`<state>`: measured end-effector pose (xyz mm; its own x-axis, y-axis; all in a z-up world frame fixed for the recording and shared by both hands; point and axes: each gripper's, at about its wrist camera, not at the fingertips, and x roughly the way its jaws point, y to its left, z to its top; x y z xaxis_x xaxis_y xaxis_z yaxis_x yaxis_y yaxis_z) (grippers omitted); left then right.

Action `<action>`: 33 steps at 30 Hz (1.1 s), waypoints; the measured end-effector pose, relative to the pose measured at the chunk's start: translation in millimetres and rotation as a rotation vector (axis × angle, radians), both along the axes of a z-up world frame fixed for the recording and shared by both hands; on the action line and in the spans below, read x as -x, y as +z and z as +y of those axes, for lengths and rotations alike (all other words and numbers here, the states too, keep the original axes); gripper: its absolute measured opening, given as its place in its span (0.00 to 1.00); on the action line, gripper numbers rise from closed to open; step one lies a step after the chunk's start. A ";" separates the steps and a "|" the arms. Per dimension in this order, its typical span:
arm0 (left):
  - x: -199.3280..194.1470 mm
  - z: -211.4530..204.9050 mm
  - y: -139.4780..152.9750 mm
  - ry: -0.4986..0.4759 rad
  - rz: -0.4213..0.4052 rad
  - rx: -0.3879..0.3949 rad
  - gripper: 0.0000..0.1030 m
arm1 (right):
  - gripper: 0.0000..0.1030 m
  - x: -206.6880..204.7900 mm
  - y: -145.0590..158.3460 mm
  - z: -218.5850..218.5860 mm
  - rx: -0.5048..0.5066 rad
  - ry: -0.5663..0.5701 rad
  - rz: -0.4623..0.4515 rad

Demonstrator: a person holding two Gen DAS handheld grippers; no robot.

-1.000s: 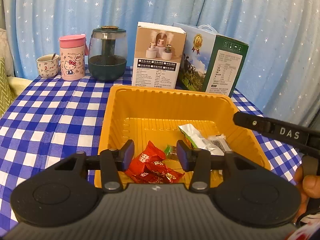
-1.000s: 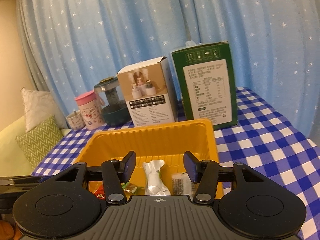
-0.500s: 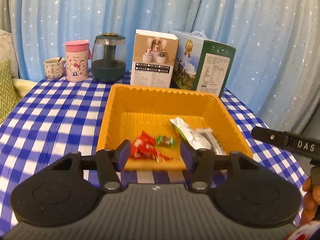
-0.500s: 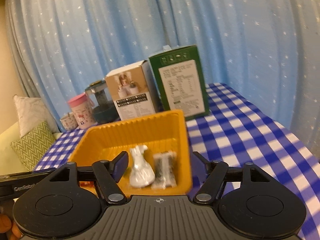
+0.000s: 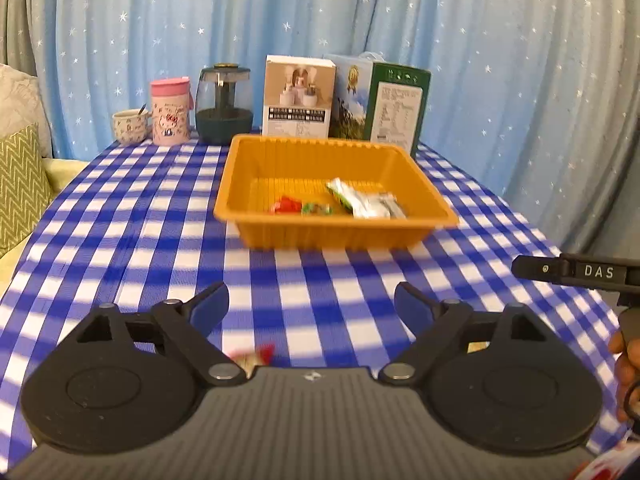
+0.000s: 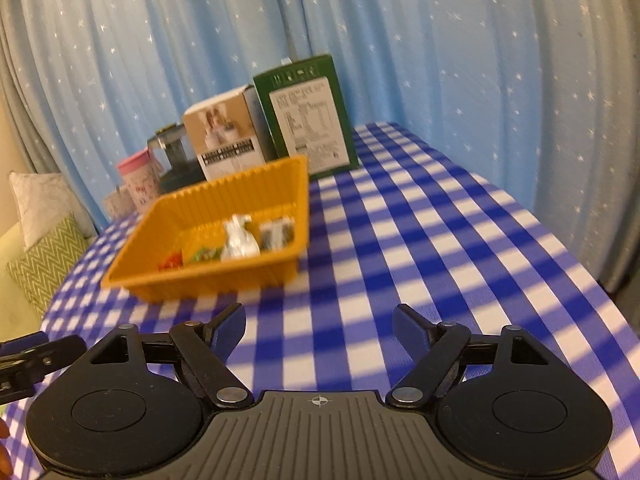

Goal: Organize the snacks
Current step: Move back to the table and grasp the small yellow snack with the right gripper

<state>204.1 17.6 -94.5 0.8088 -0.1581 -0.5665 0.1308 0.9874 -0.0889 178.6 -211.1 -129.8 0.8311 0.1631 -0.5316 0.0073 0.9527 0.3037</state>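
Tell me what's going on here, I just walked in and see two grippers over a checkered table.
A person is sorting snacks with a handheld gripper in each hand. The orange tray holds a red packet, a small green candy and silver packets. The left gripper and right gripper hover over the tablecloth short of the tray, jaws open and holding nothing. Another red-wrapped snack lies just under the left gripper.

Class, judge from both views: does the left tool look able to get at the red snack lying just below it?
Probably yes. The left tool is open, and the red snack lies on the tablecloth close beneath its fingers, with nothing between.
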 end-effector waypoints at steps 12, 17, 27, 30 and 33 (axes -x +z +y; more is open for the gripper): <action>55.0 18.9 -27.0 0.016 0.053 -0.045 0.86 | 0.78 59.9 -40.4 22.2 0.066 0.085 0.077; 52.3 23.1 -33.4 0.027 0.078 -0.018 0.86 | 0.78 60.2 -39.9 35.2 0.096 0.121 0.049; 41.3 26.2 -35.9 0.063 0.076 0.016 0.85 | 0.74 46.9 -48.8 41.1 0.110 0.125 0.066; 35.3 25.2 -36.9 0.066 0.079 0.015 0.85 | 0.67 39.7 -50.3 45.7 0.123 0.138 0.062; 29.7 25.2 -38.4 0.071 0.080 0.017 0.85 | 0.62 32.5 -52.3 50.8 0.137 0.146 0.060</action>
<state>174.4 42.9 -132.9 0.7702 -0.1121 -0.6278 0.0525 0.9922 -0.1128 146.1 -160.4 -182.1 0.7700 0.2020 -0.6052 -0.1195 0.9774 0.1741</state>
